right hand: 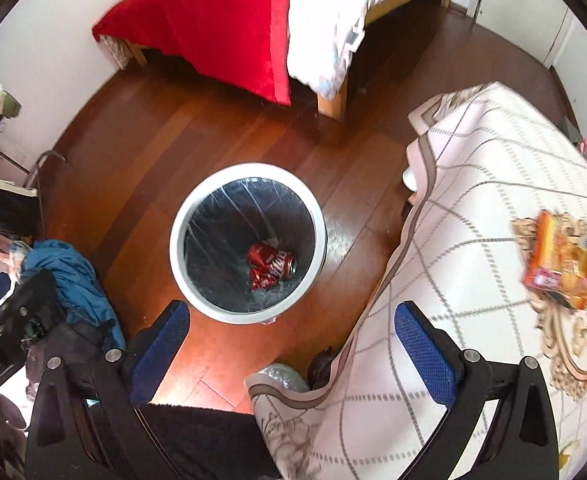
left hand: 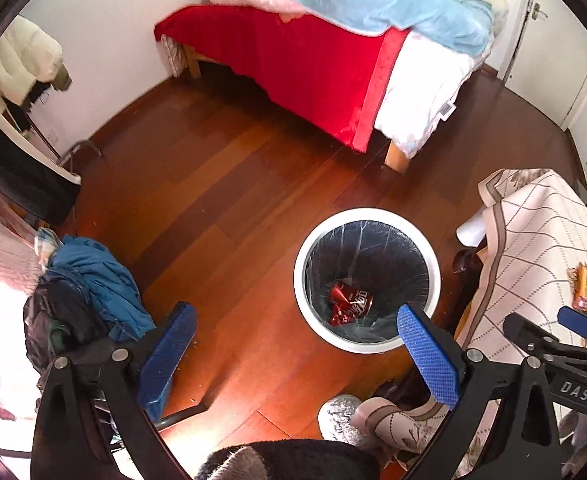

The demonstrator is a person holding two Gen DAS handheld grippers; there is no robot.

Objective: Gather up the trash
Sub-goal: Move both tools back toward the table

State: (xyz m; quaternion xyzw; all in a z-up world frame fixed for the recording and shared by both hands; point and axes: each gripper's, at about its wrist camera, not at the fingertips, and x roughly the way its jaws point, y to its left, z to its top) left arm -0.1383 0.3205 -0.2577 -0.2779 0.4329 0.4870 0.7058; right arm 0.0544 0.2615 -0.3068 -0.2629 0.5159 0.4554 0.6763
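The crushed red cans (right hand: 270,266) are lying at the bottom of the white-rimmed trash bin (right hand: 181,216), which has a clear liner over a dark inside and stands on the wooden floor (right hand: 149,148) between the bed and the table. Your right gripper (right hand: 291,354) hangs above the floor just beside the bin with its blue pads spread as wide as they go, nothing between them, nothing touched. Same story for your left gripper (left hand: 297,360): fingers wide apart and empty, one blue pad overlapping the bin's near rim in its own view (above it, not on it). On the table's checked cloth (right hand: 473,200) to the right sits an orange snack wrapper (right hand: 561,264), well apart from both grippers. A heap of blue clothes (right hand: 73,276) lies on the left, and the red-draped bed (right hand: 221,32) is across the floor.
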